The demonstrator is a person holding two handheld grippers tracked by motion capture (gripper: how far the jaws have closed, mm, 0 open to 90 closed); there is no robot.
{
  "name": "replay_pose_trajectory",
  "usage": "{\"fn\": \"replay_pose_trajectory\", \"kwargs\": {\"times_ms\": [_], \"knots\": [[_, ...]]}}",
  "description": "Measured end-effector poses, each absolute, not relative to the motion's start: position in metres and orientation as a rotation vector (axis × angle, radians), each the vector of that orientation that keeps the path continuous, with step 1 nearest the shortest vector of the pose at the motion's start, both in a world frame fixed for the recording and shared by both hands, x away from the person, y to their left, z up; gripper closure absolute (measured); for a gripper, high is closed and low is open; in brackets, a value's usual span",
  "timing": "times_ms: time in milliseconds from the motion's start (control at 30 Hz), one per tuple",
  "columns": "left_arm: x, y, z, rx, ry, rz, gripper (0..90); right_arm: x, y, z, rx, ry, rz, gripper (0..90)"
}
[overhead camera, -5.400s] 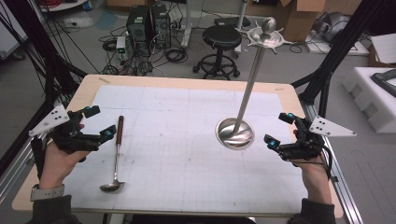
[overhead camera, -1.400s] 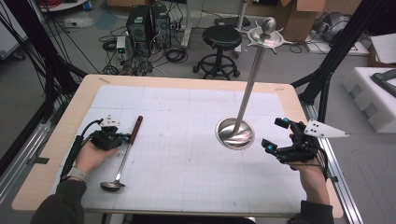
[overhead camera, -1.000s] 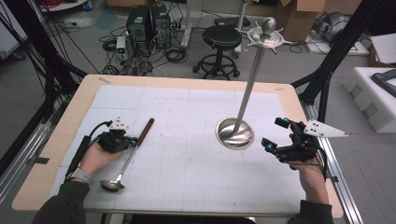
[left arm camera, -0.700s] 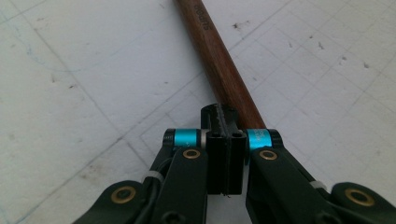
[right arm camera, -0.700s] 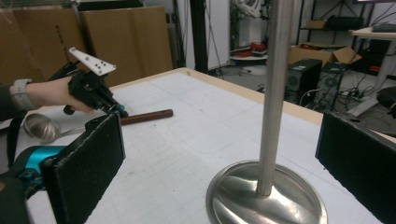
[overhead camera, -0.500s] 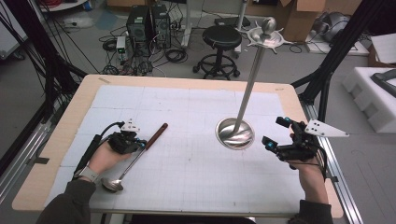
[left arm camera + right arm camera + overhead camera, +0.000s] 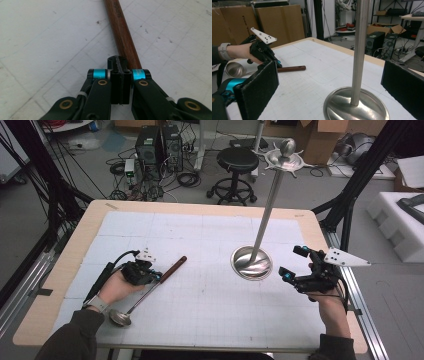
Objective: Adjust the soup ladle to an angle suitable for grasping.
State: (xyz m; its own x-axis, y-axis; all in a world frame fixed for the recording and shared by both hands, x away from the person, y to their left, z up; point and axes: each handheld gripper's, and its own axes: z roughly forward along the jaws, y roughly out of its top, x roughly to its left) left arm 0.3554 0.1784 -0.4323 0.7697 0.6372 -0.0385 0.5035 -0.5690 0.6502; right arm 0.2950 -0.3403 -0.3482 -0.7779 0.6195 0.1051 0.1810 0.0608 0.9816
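A ladle (image 7: 145,294) lies slantwise on the white mat, its steel bowl (image 7: 120,316) near the front left and its brown wooden handle (image 7: 173,268) pointing back right. My left gripper (image 7: 159,276) is shut on the ladle where the handle meets the shaft. In the left gripper view the closed jaws sit over the handle (image 7: 122,30). A steel stand (image 7: 251,262) with a tall pole and a dish-shaped top (image 7: 285,159) rises right of centre. My right gripper (image 7: 292,262) is open beside its base, and the pole (image 7: 360,50) stands between the jaws, untouched.
The table's wooden rim (image 7: 200,207) frames the white gridded mat (image 7: 210,300). Beyond the far edge stand a black stool (image 7: 236,160), computer boxes and cables on the floor. White foam blocks (image 7: 400,215) lie off the right side.
My left hand came in from the left edge and shut on the ladle. It has swung the handle to the right while the bowl stayed put. The right gripper has barely moved.
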Motion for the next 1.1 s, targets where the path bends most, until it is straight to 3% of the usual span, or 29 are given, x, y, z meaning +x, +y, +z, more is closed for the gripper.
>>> {"fn": "replay_pose_trajectory", "kwargs": {"times_ms": [333, 1100], "knots": [[0.351, 0.150, -0.431, 2.359, 0.741, 0.231, 89.9, 0.294, -0.341, -0.347, 0.797, 1.993, 1.793, 0.0], [0.332, 0.134, -0.429, 2.433, 0.476, 0.116, 89.9, 0.295, -0.341, -0.348, 0.793, 1.997, 1.788, 0.0]]}}
